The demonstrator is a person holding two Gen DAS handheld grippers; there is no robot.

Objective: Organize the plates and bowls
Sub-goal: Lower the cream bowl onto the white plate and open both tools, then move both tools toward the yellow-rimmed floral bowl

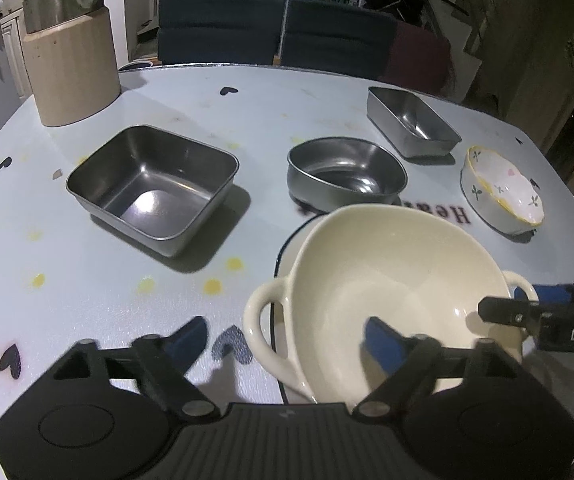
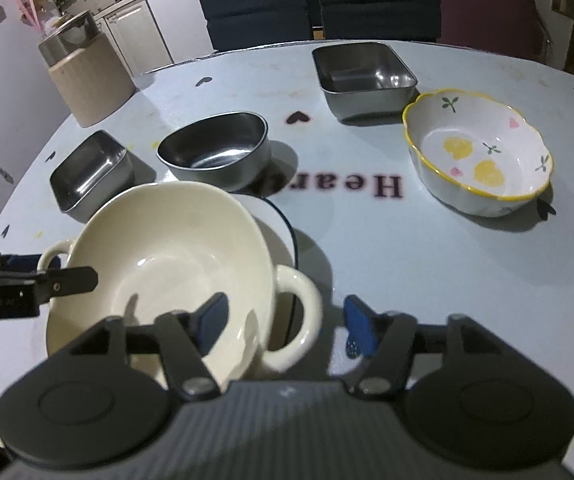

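**Letting go of the cream bowl on the plate**

Spreading wide, the left gripper is straddling one looped handle of the cream ceramic two-handled bowl, its blue pads clear of the glaze; the right gripper is standing equally open around the opposite handle, pinching nothing. The bowl is sitting on a white round plate with a dark rim, near the front of the pale heart-printed table.

Judging from this, the release is being finished: both hands should be backing straight off the handles together, without nudging the bowl off centre.

Counting outward: one cream bowl, one plate, one round steel bowl, two rectangular steel containers, one scalloped flower-painted ceramic bowl with a yellow rim.
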